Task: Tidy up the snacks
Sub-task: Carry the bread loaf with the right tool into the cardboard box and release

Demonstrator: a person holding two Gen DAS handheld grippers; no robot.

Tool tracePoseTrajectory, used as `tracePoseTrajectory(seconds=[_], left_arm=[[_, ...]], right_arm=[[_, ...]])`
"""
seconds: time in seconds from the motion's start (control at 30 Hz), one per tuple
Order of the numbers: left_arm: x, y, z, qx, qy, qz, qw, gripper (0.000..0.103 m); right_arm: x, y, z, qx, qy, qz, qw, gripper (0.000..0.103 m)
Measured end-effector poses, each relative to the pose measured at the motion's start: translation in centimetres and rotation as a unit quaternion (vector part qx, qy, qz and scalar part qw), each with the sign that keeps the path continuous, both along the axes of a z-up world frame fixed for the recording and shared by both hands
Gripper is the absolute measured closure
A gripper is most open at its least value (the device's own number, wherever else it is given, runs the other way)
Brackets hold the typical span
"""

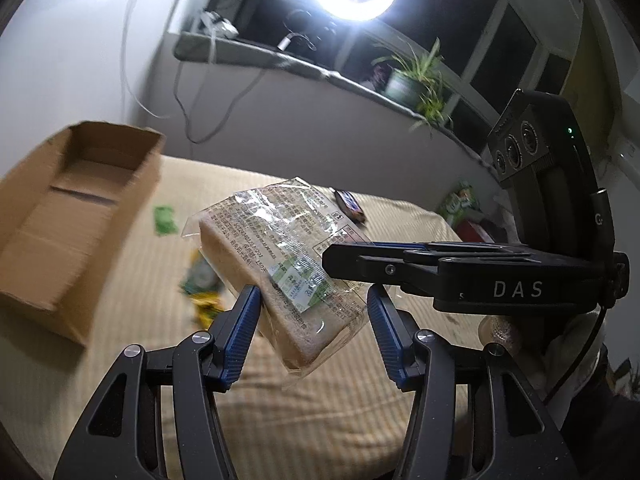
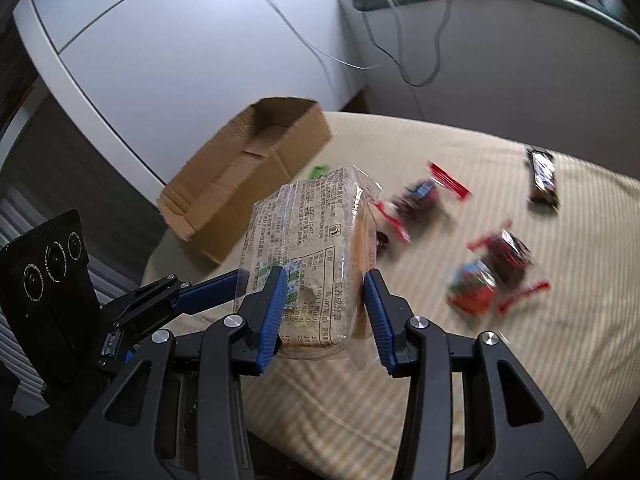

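Bread (image 2: 312, 256) hangs clamped in right gripper (image 2: 326, 308) jaws; left gripper (image 1: 312, 320) jaws apart around it. Box (image 2: 248, 172) far left, snacks (image 2: 492, 272) right.

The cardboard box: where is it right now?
The cardboard box sits open at the bed's far left edge in both views, beyond the held bread pack, beside the white cabinet.

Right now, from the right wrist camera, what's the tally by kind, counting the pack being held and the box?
bread pack: 1
red-edged clear packets: 2
colourful packet: 1
dark bar: 1
green packet: 1
cardboard box: 1
Total: 7. The packets are motion-blurred, so their count is my best reading.
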State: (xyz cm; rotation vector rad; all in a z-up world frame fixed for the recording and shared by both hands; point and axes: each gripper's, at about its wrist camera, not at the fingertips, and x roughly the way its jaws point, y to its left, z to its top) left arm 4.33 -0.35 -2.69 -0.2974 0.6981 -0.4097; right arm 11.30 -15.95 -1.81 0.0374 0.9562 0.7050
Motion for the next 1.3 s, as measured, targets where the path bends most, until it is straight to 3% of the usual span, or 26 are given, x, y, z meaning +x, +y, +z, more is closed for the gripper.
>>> tracePoseTrajectory(seconds=[0.47, 0.87, 1.3], left_arm=[[0.4, 8.8, 1.1, 0.021, -0.026, 0.088, 0.9956, 0.049], [1.7, 14.9, -0.2, 0.019, -0.011, 0.132, 0.9910, 0.049], [4.5, 16.3, -2.3, 0.020, 0.023, 0.139, 0.9898, 0.048]], right_arm=[[2.5, 10.7, 1.5, 0.012, -0.019, 0.068, 0.997, 0.060], [4.5, 18.3, 0.8, 0.015, -0.014, 0.109, 0.994, 0.060], [5.7, 21.8, -1.5, -0.008, -0.003, 0.127, 0.992, 0.060]])
